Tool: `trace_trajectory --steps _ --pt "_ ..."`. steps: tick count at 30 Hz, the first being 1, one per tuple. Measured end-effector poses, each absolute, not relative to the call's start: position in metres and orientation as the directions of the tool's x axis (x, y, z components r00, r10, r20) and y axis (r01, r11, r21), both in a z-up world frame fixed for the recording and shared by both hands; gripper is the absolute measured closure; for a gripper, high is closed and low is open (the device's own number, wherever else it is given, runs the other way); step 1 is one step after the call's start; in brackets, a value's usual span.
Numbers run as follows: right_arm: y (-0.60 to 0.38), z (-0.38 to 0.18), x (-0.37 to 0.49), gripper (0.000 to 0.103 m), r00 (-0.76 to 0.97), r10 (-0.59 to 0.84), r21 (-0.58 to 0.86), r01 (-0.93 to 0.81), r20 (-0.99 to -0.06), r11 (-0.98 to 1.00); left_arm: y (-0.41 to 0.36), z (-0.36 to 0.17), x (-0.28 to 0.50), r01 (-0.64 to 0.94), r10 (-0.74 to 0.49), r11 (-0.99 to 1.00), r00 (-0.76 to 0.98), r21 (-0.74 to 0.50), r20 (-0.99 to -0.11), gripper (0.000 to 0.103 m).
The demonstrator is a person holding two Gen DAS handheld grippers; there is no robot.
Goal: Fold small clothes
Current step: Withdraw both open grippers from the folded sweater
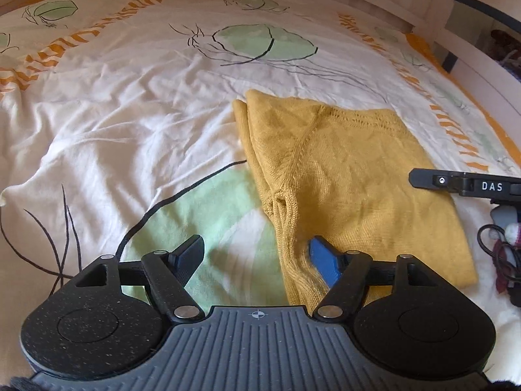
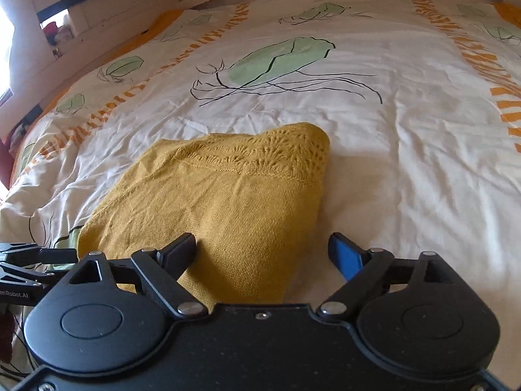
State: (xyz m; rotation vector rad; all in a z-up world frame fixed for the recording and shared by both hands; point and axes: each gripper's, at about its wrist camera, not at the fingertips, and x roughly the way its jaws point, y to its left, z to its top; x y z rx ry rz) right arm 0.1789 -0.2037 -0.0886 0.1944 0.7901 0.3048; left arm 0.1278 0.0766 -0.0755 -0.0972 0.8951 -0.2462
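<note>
Left gripper [image 1: 257,254] pitched down over the duvet [image 1: 130,123], jaws apart and released; the folded mustard knit sweater [image 1: 342,169] lies ahead and right of it, its near edge running under the blue right finger [image 1: 325,260]. Right gripper [image 2: 262,251] also angled down, jaws spread wide with nothing clamped, the sweater [image 2: 228,202] directly ahead and between its fingers, reaching the black left finger [image 2: 182,254]. Dark cables and small clutter [image 1: 501,254] sit far right of the left gripper, clear of the sweater.
</note>
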Motion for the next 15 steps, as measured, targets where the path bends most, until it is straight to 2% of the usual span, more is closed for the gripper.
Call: trace_trajectory --steps 2,3,4,10,15 --pt "-0.207 -0.079 0.169 0.011 0.689 0.322 0.287 -0.17 -0.65 0.943 0.075 -0.063 0.12 0.147 -0.221 0.975 0.625 -0.165 -0.749 0.033" --pt "-0.209 -0.074 0.163 0.005 0.702 0.313 0.292 -0.155 -0.64 0.944 0.074 -0.057 0.117 0.137 -0.207 0.978 0.64 -0.155 -0.74 0.032" --pt "-0.211 -0.068 0.158 0.0 0.713 0.308 0.298 -0.144 -0.63 0.944 0.073 -0.051 0.115 0.127 -0.195 0.981 0.654 -0.148 -0.731 0.028" --pt "-0.208 -0.035 0.122 0.0 0.76 0.239 0.281 -0.078 -0.605 0.957 0.056 -0.021 0.098 0.091 -0.134 0.991 0.717 -0.099 -0.684 0.0" --pt "-0.201 -0.021 0.099 0.0 0.774 0.209 0.285 -0.039 -0.598 0.958 0.039 -0.005 0.088 0.104 -0.13 0.991 0.739 -0.079 -0.662 0.0"
